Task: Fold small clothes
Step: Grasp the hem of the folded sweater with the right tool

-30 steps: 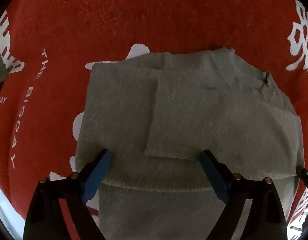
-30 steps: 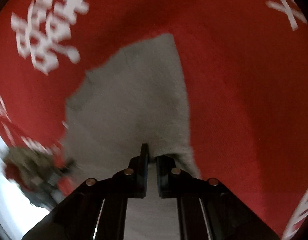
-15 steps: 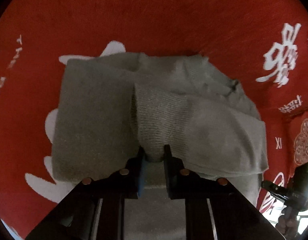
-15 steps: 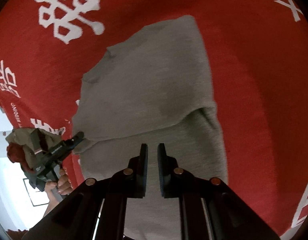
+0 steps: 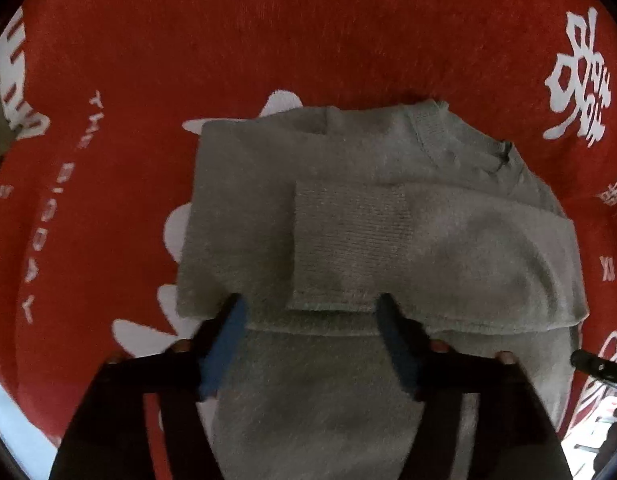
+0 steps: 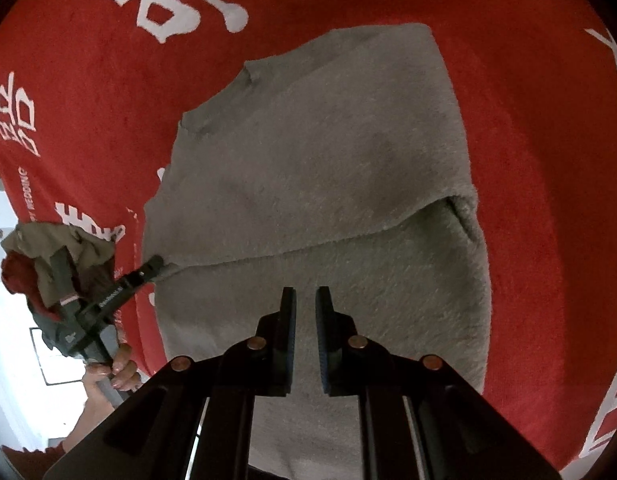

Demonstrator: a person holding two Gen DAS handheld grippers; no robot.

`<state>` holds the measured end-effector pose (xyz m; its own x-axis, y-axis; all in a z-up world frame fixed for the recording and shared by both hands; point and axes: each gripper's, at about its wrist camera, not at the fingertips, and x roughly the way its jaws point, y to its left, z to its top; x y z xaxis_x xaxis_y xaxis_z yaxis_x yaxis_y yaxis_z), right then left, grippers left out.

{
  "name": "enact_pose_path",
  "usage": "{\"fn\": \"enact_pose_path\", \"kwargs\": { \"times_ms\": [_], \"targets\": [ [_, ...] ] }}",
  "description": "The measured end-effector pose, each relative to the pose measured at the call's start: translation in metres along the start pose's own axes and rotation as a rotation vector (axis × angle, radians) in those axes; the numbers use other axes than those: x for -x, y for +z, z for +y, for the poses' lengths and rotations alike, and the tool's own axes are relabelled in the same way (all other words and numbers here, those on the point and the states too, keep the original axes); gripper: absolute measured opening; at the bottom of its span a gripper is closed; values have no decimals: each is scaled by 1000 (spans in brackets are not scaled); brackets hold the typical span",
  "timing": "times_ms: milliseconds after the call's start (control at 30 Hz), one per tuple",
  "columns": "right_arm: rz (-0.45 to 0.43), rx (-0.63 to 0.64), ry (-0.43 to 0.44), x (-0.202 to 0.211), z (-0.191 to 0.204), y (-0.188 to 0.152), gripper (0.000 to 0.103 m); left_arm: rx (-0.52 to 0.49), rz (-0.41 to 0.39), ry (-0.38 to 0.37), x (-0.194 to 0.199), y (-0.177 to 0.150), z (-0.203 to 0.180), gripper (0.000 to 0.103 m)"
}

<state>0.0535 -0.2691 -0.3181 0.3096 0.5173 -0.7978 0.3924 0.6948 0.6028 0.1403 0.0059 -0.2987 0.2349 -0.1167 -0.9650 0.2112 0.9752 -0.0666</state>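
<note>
**Sleeve let go, fold loose, little margin at the near edge**

Left gripper [image 5: 308, 344]: fingers [image 5: 224, 344] spread wide, just been opening, nothing pinched; ribbed cuff [image 5: 348, 240] lying free just ahead of the tips, flat across the body of the grey sweater [image 5: 244, 200]. Right gripper [image 6: 305, 340]: fingers [image 6: 287, 340] nearly shut with a thin gap, empty, hovering over the lower half of the sweater.

Likely trouble, judged from here:
- Snagging the fuzzy knit on a fingertip while pulling away, dragging the cuff back off the fold.
- Springing open of the folded sleeve, thick and rounded at its right side, not pressed down.
- Skewing of the stacked layers if only one corner gets lifted for a next fold; shoulder edge already slightly uneven near the collar [image 5: 500, 156].
- Sliding of the whole sweater on the red cloth [image 5: 308, 40] covering the surface, if pushed rather than lifted.

Room and edges: plenty of bare red cloth beyond the collar and to both sides. Tighter toward the near side, where the hem runs under both grippers and out of view. Surface edge visible low on the left in the right wrist view, with a heap of other clothes [image 6: 48, 256] near it.
</note>
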Motion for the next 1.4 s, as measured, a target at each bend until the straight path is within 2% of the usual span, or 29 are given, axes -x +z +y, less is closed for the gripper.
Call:
{"fn": "enact_pose_path", "kwargs": {
  "times_ms": [100, 200, 233, 267, 333, 433, 500, 533, 567, 667, 767, 800, 900, 1033, 1133, 1267, 1400],
  "targets": [
    [-1, 17, -10, 2, 7, -2, 13, -34, -7, 48, 10, -6, -4, 75],
    [-8, 36, -33, 7, 14, -5, 15, -36, 19, 55, 17, -17, -3, 75],
    [-10, 41, -39, 8, 15, -6, 26, -34, 33, 60, 19, -22, 0, 75],
    [-11, 45, -48, 10, 17, -8, 49, -35, 41, 67, 21, -27, 1, 75],
    [-17, 56, -76, 12, 21, -11, 71, -44, 62, 73, 21, -36, 0, 75],
    [-27, 103, -123, 12, 35, -12, 69, -19, 76, 67, 22, -43, 7, 75],
    [-42, 172, -155, 5, 55, -5, 54, 6, 60, 79, 22, -39, 12, 75],
    [-51, 208, -167, 0, 64, 0, 42, 24, 48, 88, 19, -33, 14, 75],
    [-62, 256, -188, -10, 77, 7, 39, 40, 39, 97, 17, -27, 16, 75],
    [-73, 302, -211, -37, 95, 26, 38, 66, 4, 134, 2, -8, 15, 75],
    [-67, 291, -202, -55, 102, 35, 38, 67, 14, 192, -21, 4, 15, 76],
    [-53, 297, -216, -62, 103, 35, 38, 69, 12, 193, -26, 6, 17, 82],
    [12, 291, -250, -79, 98, 29, 38, 53, 13, 190, -24, 2, 21, 84],
    [30, 346, -247, -68, 98, 9, 38, 18, 66, 180, -13, -17, 29, 84],
    [38, 320, -198, -50, 92, -4, 40, -5, 95, 155, 3, -36, 33, 84],
    [21, 260, -140, -20, 80, -25, 54, -17, 125, 119, 22, -61, 34, 84],
    [34, 235, -136, -5, 75, -43, 59, -46, 150, 95, 36, -80, 28, 84]
  ]
}}
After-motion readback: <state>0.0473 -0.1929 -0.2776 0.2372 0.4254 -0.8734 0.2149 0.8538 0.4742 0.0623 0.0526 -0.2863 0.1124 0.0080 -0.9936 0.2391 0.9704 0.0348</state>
